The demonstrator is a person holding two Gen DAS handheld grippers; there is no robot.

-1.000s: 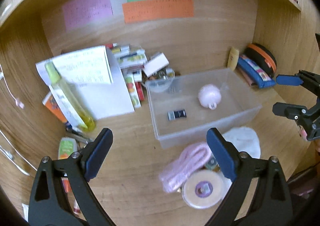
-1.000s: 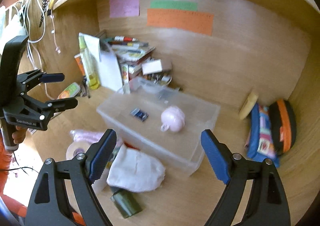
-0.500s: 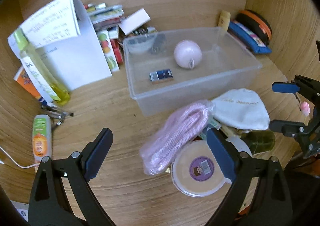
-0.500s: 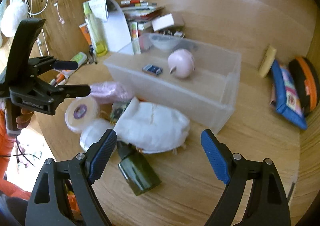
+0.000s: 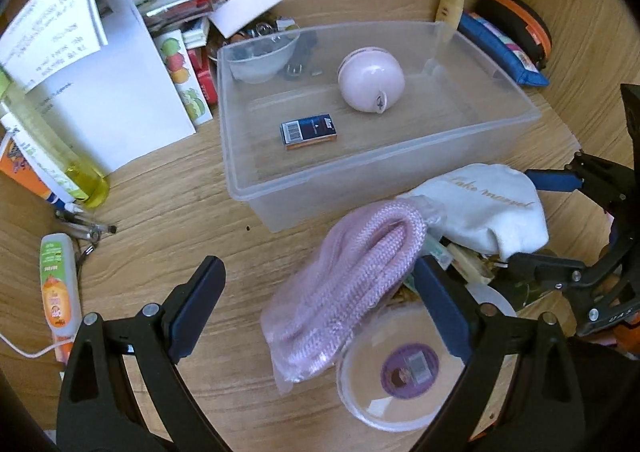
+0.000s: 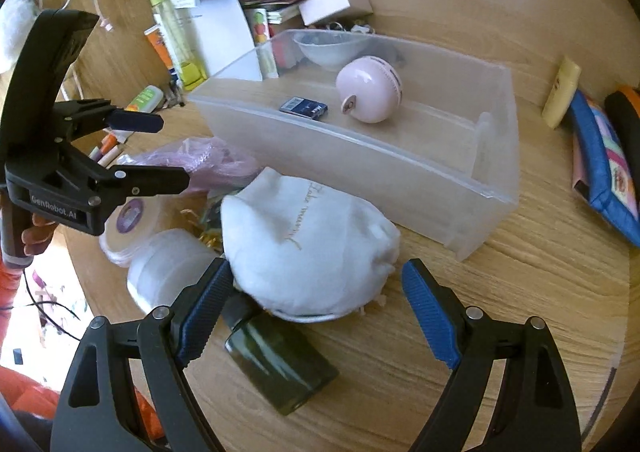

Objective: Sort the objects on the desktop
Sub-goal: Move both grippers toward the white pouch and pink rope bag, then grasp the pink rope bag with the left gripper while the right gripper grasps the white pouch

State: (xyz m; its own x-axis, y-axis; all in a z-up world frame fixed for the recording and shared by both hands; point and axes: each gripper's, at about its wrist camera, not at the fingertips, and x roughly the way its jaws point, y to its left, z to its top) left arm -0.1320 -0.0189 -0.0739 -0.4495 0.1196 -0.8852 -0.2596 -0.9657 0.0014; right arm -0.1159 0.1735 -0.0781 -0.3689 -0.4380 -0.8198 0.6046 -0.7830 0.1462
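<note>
Both claws spread, nothing pinched. Left gripper [image 5: 318, 306] over pink rope bundle [image 5: 352, 280]; right gripper [image 6: 316, 308] over white pouch [image 6: 308, 240]. Clear bin [image 6: 492, 188] at 12 o'clock of both.

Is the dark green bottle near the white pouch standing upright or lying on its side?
Lying on its side. The dark green bottle rests lengthwise on the wooden desk, its neck end tucked under the white pouch.

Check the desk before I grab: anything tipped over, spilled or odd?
The dark green bottle lies on its side, its neck tucked under the white pouch. No spill shows. The clear bin holds only a pink ball and a small blue box.
</note>
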